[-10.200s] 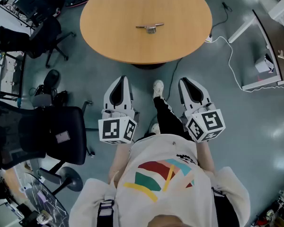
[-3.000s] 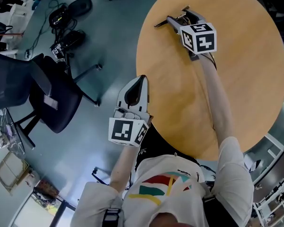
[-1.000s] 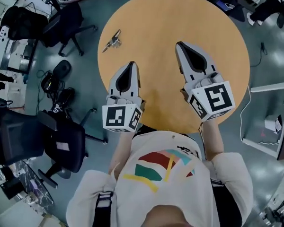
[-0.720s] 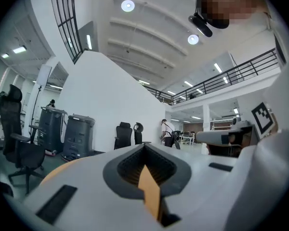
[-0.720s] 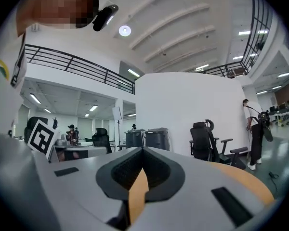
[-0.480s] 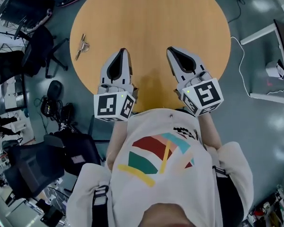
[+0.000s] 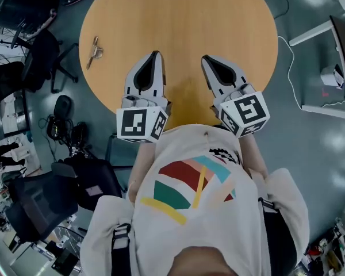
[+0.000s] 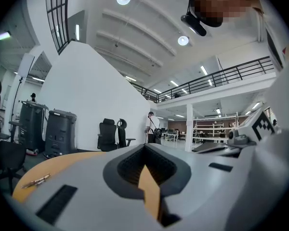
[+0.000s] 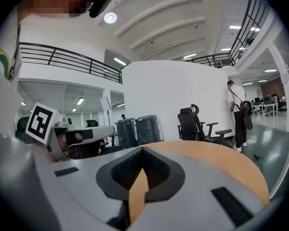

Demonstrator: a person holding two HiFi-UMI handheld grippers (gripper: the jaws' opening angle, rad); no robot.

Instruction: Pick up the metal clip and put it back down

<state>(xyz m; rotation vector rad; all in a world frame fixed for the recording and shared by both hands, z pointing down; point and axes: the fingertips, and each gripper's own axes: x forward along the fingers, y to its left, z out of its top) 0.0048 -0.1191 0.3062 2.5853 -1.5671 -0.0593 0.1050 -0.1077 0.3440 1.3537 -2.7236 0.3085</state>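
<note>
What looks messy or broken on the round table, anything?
Nothing stands out. The metal clip lies flat near the round table's edge, fully on it, and nothing looks spilled or broken.

Tan wood-tone table (image 7: pixel 218 16) across the top, silvery metal clip (image 7: pixel 94 52) at upper left. Left gripper (image 7: pixel 154 54) and right gripper (image 7: pixel 205 59): pale grey, with black-and-white square markings. Lower centre, white shirt (image 7: pixel 178 223) striped red, teal and yellow. Blue-grey floor (image 7: pixel 316 137).

open office — swivel chairs (image 7: pixel 86 183), desks (image 7: pixel 344 62)
</note>
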